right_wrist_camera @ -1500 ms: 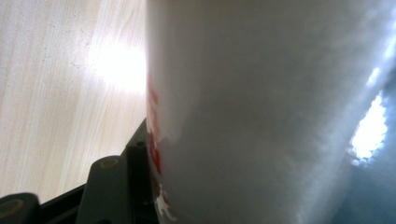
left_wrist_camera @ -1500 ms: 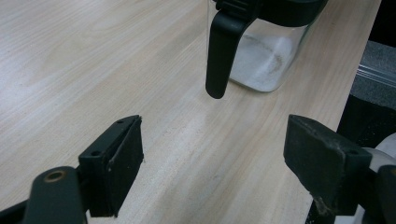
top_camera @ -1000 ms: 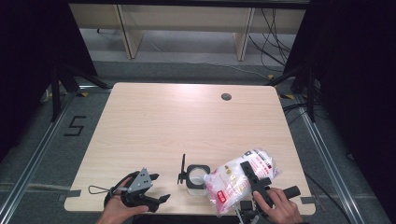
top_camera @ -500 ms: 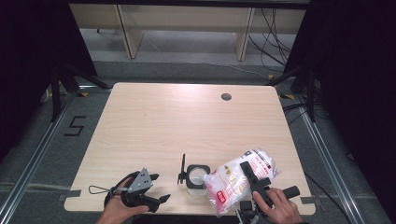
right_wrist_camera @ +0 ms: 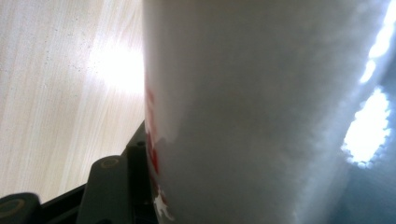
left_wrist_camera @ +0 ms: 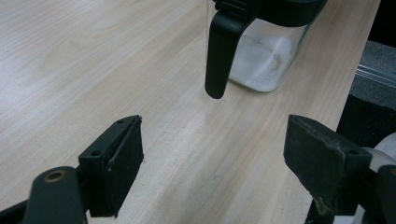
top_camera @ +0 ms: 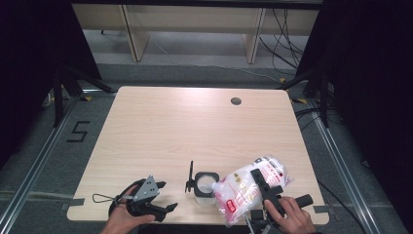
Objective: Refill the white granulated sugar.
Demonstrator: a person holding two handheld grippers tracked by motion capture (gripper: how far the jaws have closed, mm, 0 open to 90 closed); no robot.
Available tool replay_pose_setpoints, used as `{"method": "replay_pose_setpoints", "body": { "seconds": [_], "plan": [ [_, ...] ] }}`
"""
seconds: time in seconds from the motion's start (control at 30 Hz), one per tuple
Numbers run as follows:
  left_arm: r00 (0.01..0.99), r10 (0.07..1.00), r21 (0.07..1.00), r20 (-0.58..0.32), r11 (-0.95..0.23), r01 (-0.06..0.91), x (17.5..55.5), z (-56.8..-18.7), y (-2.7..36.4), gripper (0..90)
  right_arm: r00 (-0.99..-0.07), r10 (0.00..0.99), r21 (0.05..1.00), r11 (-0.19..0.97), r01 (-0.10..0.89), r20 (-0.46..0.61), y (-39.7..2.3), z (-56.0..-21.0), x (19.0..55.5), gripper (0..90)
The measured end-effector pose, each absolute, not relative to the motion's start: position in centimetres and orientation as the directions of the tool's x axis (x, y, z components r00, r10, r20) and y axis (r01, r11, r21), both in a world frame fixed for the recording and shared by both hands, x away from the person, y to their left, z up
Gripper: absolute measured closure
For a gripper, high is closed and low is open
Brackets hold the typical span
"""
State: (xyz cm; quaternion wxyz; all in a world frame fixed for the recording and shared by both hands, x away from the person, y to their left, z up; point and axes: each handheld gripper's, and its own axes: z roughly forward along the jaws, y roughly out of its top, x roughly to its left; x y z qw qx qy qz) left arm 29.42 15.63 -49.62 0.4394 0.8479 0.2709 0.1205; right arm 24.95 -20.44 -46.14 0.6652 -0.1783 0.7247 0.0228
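Dark curtains and a grey floor surround a pale wooden table point(top_camera: 195, 126), bare but for the things along its near edge. At the middle of that edge stands a clear glass jar point(top_camera: 203, 184) with a black rim, its lid flipped open and standing up on the jar's left side; some white powder lies at its bottom.

Just right of the jar, touching or nearly touching its rim, lies a plastic bag point(top_camera: 248, 187) of white powder with red print. Its long axis runs slantwise, from the low end near the person by the jar up to the far right, so the end beside the jar points down and left toward the mouth. The right gripper point(top_camera: 265, 187) is clamped across the bag's middle, jaws pressing its sides, and the bag seems tipped to pour.

The left gripper point(top_camera: 158, 192) hovers well to the jar's left, jaws spread with nothing between them, aimed at the jar point(left_wrist_camera: 261, 51). That hand is the free one for steadying the jar.
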Motion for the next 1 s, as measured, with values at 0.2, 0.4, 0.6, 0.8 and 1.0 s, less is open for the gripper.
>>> {"method": "replay_pose_setpoints", "body": {
  "seconds": [0.2,0.4,0.6,0.8,1.0],
  "plan": [
    [0.822,0.568,0.809,-0.03,-0.47,0.354,29.39,-49.6,15.63,19.3,-0.053,-0.222,-0.198,0.939,-0.282,-0.974,-20.51,-46.11,24.9,42.4],
    [0.822,0.569,0.814,-0.038,-0.459,0.355,29.4,-49.66,15.62,19.3,-0.055,-0.208,-0.184,0.94,-0.286,-0.977,-20.51,-46.17,24.92,42.5],
    [0.824,0.566,0.805,-0.023,-0.478,0.351,29.44,-49.57,15.76,19.3,-0.041,-0.229,-0.208,0.934,-0.29,-0.973,-20.39,-45.94,24.91,42.5],
    [0.822,0.568,0.814,-0.039,-0.46,0.356,29.4,-49.67,15.62,19.3,-0.052,-0.213,-0.19,0.939,-0.285,-0.976,-20.5,-46.08,24.89,42.6],
    [0.821,0.569,0.814,-0.037,-0.459,0.355,29.4,-49.66,15.63,19.3,-0.054,-0.21,-0.188,0.942,-0.278,-0.976,-20.52,-46.12,24.87,42.6]
  ]
}}
